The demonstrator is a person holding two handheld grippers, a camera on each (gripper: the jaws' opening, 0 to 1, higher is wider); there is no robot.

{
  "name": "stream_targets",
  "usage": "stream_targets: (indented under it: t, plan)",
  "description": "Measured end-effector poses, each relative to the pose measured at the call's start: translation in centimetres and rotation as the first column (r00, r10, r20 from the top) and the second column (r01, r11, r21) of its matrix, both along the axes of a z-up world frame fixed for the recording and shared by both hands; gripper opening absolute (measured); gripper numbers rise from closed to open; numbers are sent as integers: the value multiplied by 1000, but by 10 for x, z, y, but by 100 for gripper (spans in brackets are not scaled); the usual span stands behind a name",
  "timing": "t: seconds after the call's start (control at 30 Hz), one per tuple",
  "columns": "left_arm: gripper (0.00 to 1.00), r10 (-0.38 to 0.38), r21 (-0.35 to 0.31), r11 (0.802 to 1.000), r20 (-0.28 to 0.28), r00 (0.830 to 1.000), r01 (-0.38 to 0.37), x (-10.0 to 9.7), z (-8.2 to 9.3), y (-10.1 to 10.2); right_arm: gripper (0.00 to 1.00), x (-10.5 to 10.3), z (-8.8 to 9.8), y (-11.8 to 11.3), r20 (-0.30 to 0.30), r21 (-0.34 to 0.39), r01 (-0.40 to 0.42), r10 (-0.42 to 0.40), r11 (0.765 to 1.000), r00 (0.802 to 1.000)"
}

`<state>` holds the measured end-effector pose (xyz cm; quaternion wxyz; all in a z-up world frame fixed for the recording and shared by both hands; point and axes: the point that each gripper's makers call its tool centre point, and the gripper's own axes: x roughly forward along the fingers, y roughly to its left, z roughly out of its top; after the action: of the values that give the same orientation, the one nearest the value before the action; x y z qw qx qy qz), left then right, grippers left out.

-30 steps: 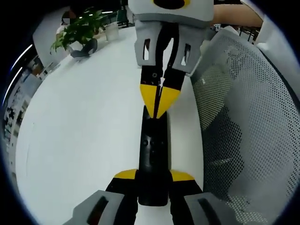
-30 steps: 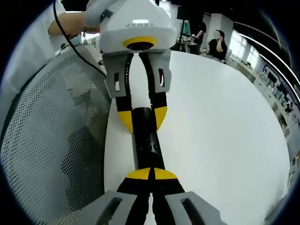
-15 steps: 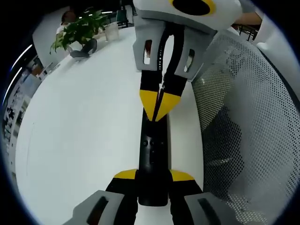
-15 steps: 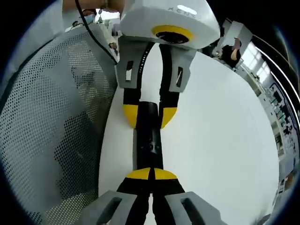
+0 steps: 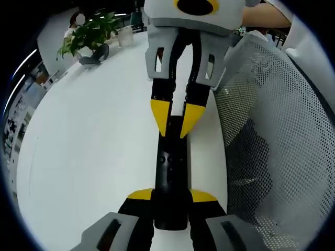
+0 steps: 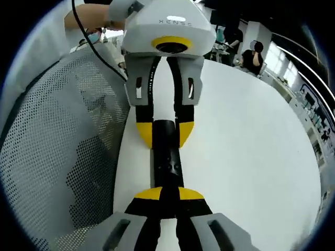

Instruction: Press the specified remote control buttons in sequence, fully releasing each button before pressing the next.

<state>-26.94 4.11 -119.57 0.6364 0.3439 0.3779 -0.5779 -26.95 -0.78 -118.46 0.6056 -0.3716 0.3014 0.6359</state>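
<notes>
Left gripper view: the remote control (image 5: 171, 178) is clamped at its near end by the left gripper (image 5: 171, 197) above the white tabletop (image 5: 94, 136). The right gripper (image 5: 176, 119) stands slightly parted over the far end, seemingly between presses; re-aiming at a button is called for next.
</notes>
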Motion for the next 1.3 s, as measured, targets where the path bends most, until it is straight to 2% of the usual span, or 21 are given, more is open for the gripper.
stream_targets:
  t: [0.07,0.13,0.2,0.27,0.33,0.4,0.43,0.47,0.5,0.57,0.6,0.7,0.8,0.9,0.97,1.03,1.13,1.2,1.23,1.3]
  plan:
    - [22,2,-15,1000,4,1000,-2,0,0,0,6,0,-1,1,-8,-32,-41,41,999,999]
    - [22,7,-24,1000,5,1000,-7,0,0,0,6,1,-1,1,-32,-59,-46,44,997,999]
    - [22,14,-34,999,1,1000,-14,0,0,0,6,1,-2,0,-87,-104,-17,8,994,996]
    - [22,3,-18,1000,5,1000,-2,0,0,-1,6,2,-3,2,-79,-138,-47,37,989,996]
    - [22,3,-10,1000,2,1000,-3,0,0,-2,6,2,-3,3,-85,-146,-22,10,989,996]
    - [22,1,-10,1000,1,1000,-1,0,0,-1,6,2,-3,2,-117,-102,50,-62,993,991]
    - [22,4,-19,1000,-1,1000,-4,0,0,0,6,4,-2,3,-141,-54,102,-109,993,984]
    - [22,7,-26,1000,-2,1000,-7,0,0,0,6,4,-1,3,-146,-39,116,-120,992,982]
    - [22,13,-38,999,-3,1000,-13,0,0,1,6,5,0,4,-146,15,133,-129,991,981]
    - [22,20,-57,998,-3,1000,-20,0,0,1,6,4,1,3,-130,80,146,-135,986,982]
    - [22,19,-61,998,-1,1000,-19,0,0,1,6,4,1,3,-106,122,151,-139,981,985]
    - [22,10,-57,998,6,1000,-10,0,1,-1,6,1,2,5,-22,174,107,-105,979,994]
    - [22,6,-42,999,5,1000,-6,0,1,-1,6,-1,2,7,6,158,48,-50,986,999]
    - [22,4,-36,999,5,1000,-4,0,0,-1,6,-1,1,8,7,114,-14,13,993,1000]
    - [22,6,-37,999,4,1000,-6,0,0,-1,6,-1,0,8,-33,61,11,-9,998,999]
    - [22,9,-39,999,3,1000,-9,0,0,-1,6,0,0,8,-31,6,3,-3,1000,1000]
    - [22,12,-39,999,3,1000,-12,0,0,-1,5,1,-2,8,-50,-63,69,-72,996,996]
    - [22,12,-35,999,2,1000,-12,0,0,-1,5,3,-2,9,-110,-71,195,-202,978,973]
    - [22,12,-33,999,1,1000,-12,0,0,-1,5,4,-2,10,-91,-65,182,-188,981,978]
    - [22,12,-30,999,1,1000,-12,0,0,-1,5,4,-1,10,-104,-56,255,-260,965,960]
